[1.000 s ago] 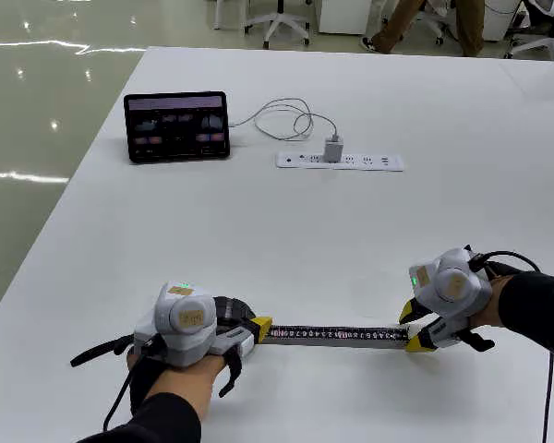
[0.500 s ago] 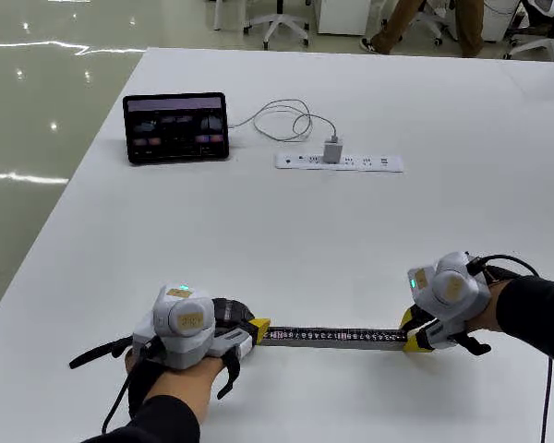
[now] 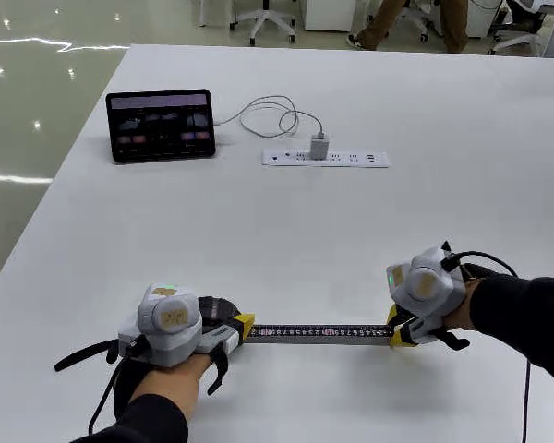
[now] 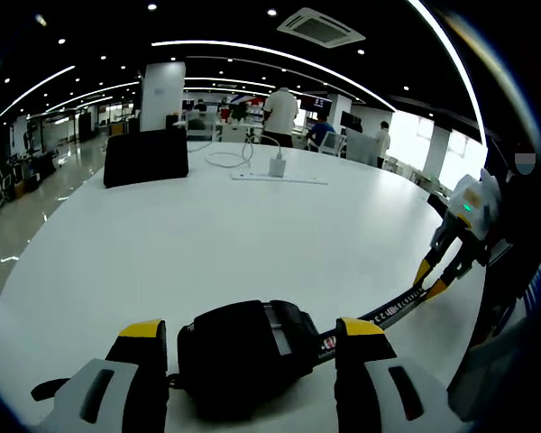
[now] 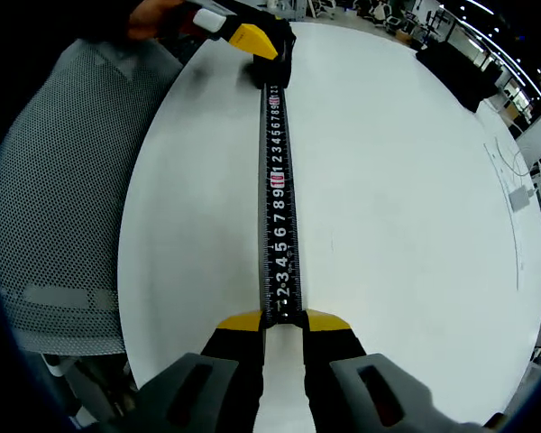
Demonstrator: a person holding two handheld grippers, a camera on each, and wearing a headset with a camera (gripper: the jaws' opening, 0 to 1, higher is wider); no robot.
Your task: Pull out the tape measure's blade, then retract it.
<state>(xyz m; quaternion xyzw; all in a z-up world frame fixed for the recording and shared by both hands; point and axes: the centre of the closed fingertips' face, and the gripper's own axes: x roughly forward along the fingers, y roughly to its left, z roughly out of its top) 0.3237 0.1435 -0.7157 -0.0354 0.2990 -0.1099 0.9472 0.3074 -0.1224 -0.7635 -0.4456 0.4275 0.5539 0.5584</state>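
Observation:
A black tape measure case (image 4: 243,352) rests on the white table (image 3: 305,231), and my left gripper (image 4: 249,332) is shut on the case from both sides. In the head view the case (image 3: 214,312) peeks out beside the left gripper (image 3: 223,330). The dark numbered blade (image 3: 319,331) runs flat along the table to my right gripper (image 3: 396,334). In the right gripper view the blade (image 5: 279,198) stretches away to the case (image 5: 272,56), and the right gripper (image 5: 283,322) is shut on the blade's end.
A dark tablet (image 3: 161,124) stands at the back left. Beside it lie a white power strip (image 3: 324,158) with a charger and a coiled cable (image 3: 268,116). Office chairs and people are beyond the table's far edge.
The head camera has shifted. The right gripper's jaws have closed onto the blade's end. The left gripper holds the case as before.

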